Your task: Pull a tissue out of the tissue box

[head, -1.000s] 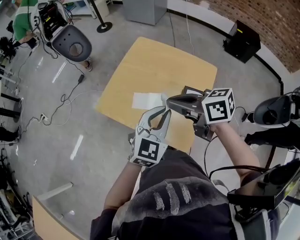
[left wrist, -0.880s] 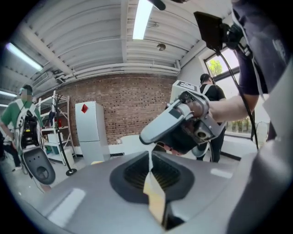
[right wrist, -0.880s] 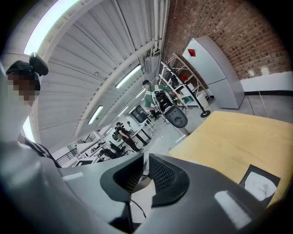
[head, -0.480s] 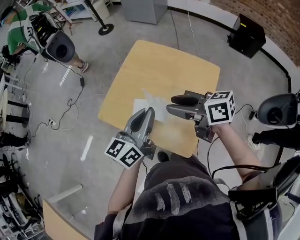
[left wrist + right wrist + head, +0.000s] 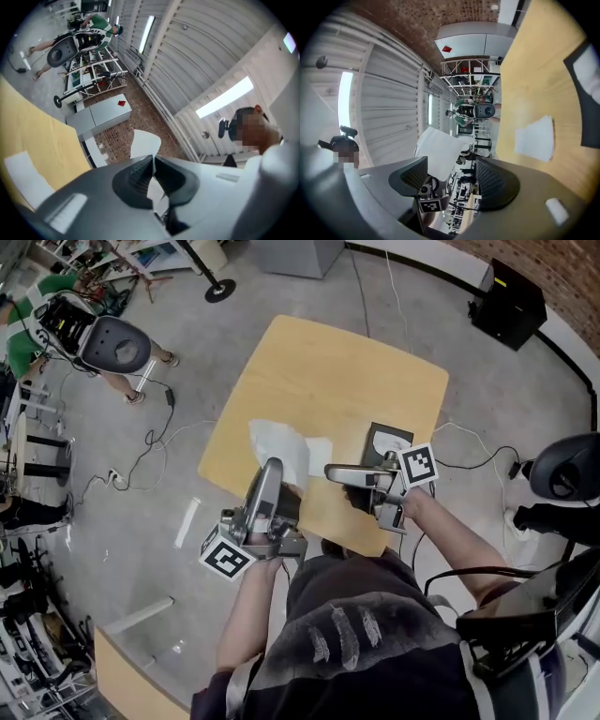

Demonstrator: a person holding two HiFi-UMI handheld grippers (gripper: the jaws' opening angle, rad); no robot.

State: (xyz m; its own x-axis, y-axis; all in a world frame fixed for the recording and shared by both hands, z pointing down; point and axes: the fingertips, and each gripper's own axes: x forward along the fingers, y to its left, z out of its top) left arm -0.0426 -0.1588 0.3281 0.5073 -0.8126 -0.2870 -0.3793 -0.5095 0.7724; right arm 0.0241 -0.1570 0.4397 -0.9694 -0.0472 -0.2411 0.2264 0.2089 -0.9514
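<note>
My left gripper (image 5: 273, 467) is shut on a white tissue (image 5: 277, 448) and holds it up over the near part of the wooden table (image 5: 328, 362). In the left gripper view the tissue (image 5: 144, 142) sticks out past the closed pads. My right gripper (image 5: 330, 472) hovers to the right of it. Its jaws are opening and nothing lies between them (image 5: 452, 176). The black tissue box (image 5: 388, 441) lies just behind the right gripper near the table's right edge. A second tissue (image 5: 320, 454) lies flat on the table.
The table's near edge (image 5: 323, 538) is right under both grippers. A person in green with equipment (image 5: 56, 320) stands at the far left, and cables (image 5: 141, 451) trail on the floor. A black case (image 5: 511, 301) and a black chair (image 5: 562, 474) are on the right.
The right gripper's jaws, shut a second ago, have come apart and the gripper has sunk. The left gripper has rolled over and lifted with the tissue, which now hangs spread out.
</note>
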